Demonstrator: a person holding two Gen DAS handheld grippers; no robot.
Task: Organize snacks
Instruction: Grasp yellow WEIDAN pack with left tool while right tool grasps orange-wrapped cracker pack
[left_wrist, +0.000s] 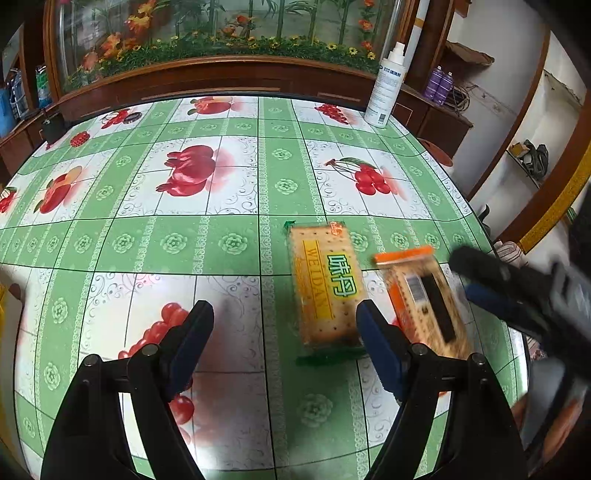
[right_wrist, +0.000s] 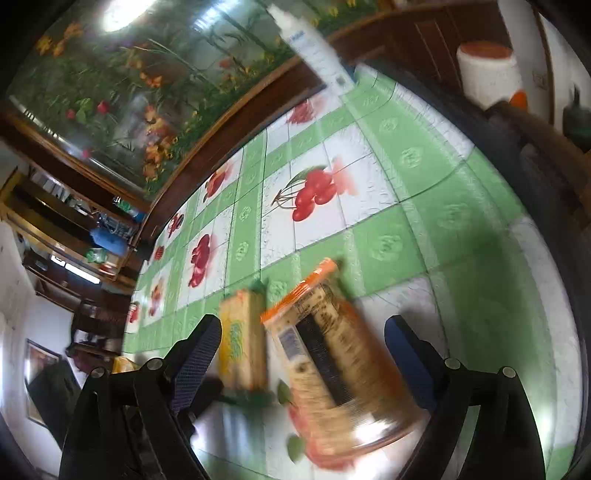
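Desk (left_wrist: 236, 243): green/white fruit-print cloth covers it; wood cabinet w/ flower display behind.
Spray bottle (left_wrist: 386, 88): white, upright at far right edge of desk.
Left gripper (left_wrist: 284, 325): fingers open, nothing between; right fingertip just beside green pack.
Right gripper (right_wrist: 303, 332): fingers spread wide, orange pack lies between, pads not pressing it.
Green cracker pack (left_wrist: 327, 284): flat on desk, label up.
Orange cracker pack (left_wrist: 424, 299): flat, barcode side up, just right of green pack; blurred.
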